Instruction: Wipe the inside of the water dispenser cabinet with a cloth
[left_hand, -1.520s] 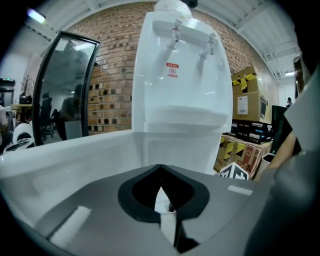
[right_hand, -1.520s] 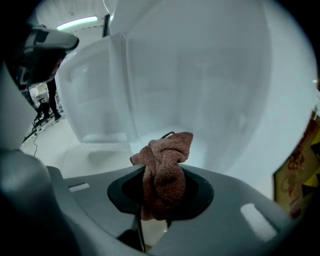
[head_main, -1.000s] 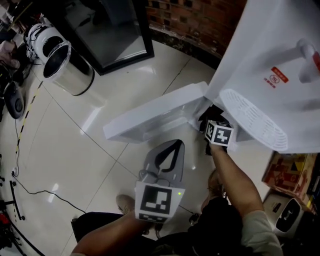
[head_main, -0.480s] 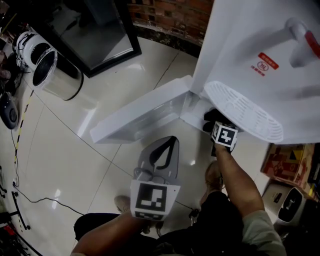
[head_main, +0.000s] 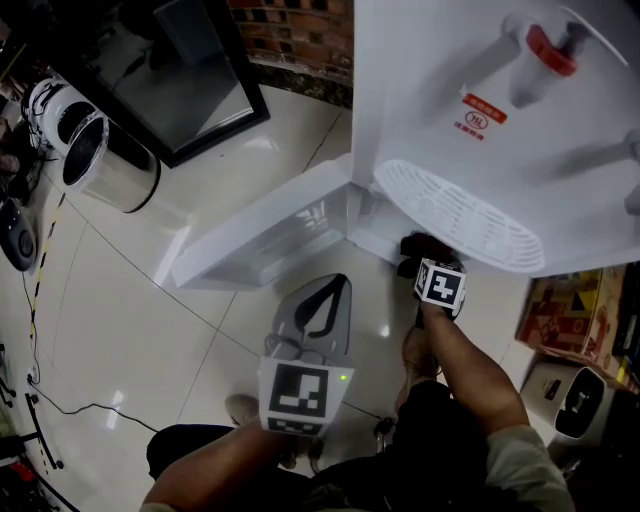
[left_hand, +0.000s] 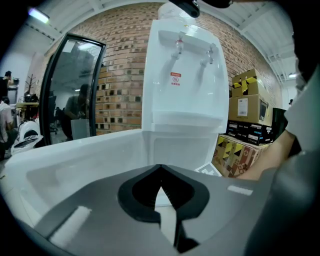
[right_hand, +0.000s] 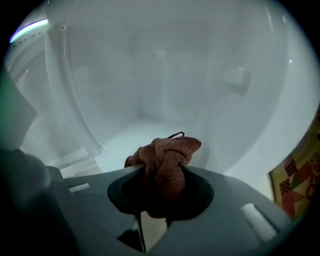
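Observation:
The white water dispenser stands at the upper right of the head view, its cabinet door swung wide to the left. My right gripper reaches under the drip tray at the cabinet mouth, shut on a bunched brown cloth. In the right gripper view the cloth sticks out past the jaws, facing the pale empty cabinet interior. My left gripper hangs shut with nothing in it, short of the door; the left gripper view looks over the door at the dispenser's front.
A steel bin and a dark framed glass panel stand at the upper left. Printed cartons sit right of the dispenser. A black cable trails over the tiled floor. My knees and shoe are below the grippers.
The head view has swung so the dispenser's taps and front show more fully. My right gripper with the cloth sits a little lower under the drip tray. The left gripper has hardly shifted.

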